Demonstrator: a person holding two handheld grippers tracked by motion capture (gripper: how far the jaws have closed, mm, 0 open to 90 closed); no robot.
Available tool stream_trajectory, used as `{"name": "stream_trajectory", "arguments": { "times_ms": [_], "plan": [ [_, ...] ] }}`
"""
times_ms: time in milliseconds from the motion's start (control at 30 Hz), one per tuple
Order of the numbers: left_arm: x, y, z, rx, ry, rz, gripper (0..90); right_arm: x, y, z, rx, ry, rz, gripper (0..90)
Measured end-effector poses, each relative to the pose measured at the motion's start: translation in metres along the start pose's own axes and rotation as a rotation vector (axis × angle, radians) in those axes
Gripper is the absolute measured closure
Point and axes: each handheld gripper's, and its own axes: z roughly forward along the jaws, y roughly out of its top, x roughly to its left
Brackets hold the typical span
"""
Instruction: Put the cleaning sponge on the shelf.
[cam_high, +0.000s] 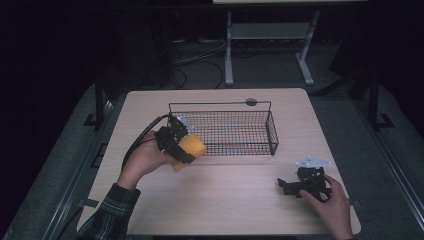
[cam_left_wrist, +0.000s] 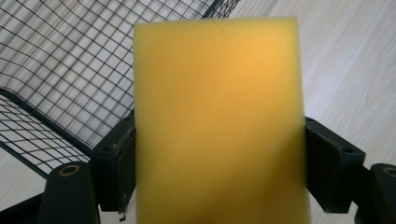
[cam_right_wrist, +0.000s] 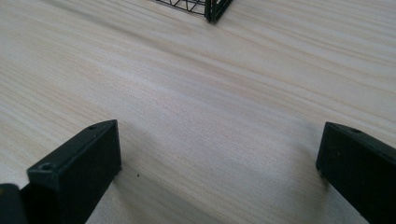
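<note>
The left claw (cam_high: 186, 145) grips a yellow sponge (cam_high: 189, 150) by its sides, raised over the counter (cam_high: 230, 200) just beside the wire basket's (cam_high: 272, 131) near left corner. The left gripper view shows both pads pressing the sponge's edges. Far right, the right claw (cam_high: 286, 185) rests on the counter, spread wide with nothing between.

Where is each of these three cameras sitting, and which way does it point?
High view: above the table, looking forward and down; forearms, both hands.
Left gripper view: on the left gripper, its jaws clamping the yellow sponge beside the wire basket.
Right gripper view: on the right gripper, jaws open over bare tabletop.
Shared: all three show the basket and table.
</note>
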Motion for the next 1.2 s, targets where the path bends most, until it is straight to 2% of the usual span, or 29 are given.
{"name": "stream_trajectory", "arguments": {
  "times_ms": [367,567,1200],
  "plan": [
    [0.010,0.009,-0.005,-0.003,0.008,-0.011,22.7,0.000,0.000,0.000,0.000,0.000,0.000,0.0],
    [0.019,0.018,-0.006,-0.001,0.025,-0.018,22.8,0.000,0.000,0.000,0.000,0.000,0.000,0.0],
    [0.044,0.032,-0.003,-0.016,0.051,-0.049,22.8,0.000,0.000,0.000,-0.001,-0.002,-0.002,0.0]
  ]
}}
